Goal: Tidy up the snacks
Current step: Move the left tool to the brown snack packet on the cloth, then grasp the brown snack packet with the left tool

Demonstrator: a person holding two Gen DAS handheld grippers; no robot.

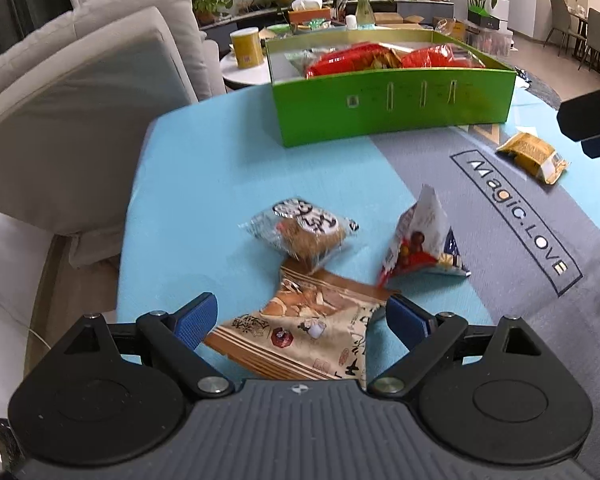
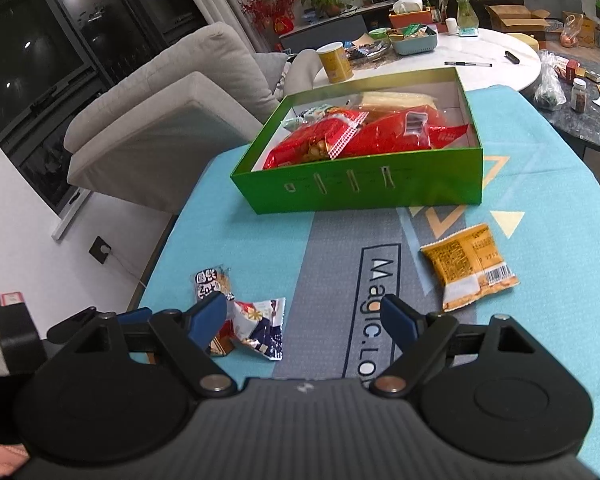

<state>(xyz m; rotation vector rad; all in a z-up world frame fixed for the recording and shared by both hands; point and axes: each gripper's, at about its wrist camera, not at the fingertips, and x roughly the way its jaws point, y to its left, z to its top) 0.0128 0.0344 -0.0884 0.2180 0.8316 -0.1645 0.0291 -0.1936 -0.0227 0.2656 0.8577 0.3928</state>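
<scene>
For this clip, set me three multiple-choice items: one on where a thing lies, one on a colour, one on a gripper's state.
1. Where does the brown illustrated packet lie?
A. In the box
B. Between the left gripper's fingers, on the table cloth
C. On the sofa

2. What colour is the snack box outside?
A. Green
B. Red
C. White

3. How does the right gripper stand?
A. Shut on the yellow packet
B. Shut on nothing
C. Open, nothing held

Answers: B, the packet lies flat between the blue pads; A, the box walls are green; C, only cloth shows between the fingers, and the yellow packet lies apart.
</scene>
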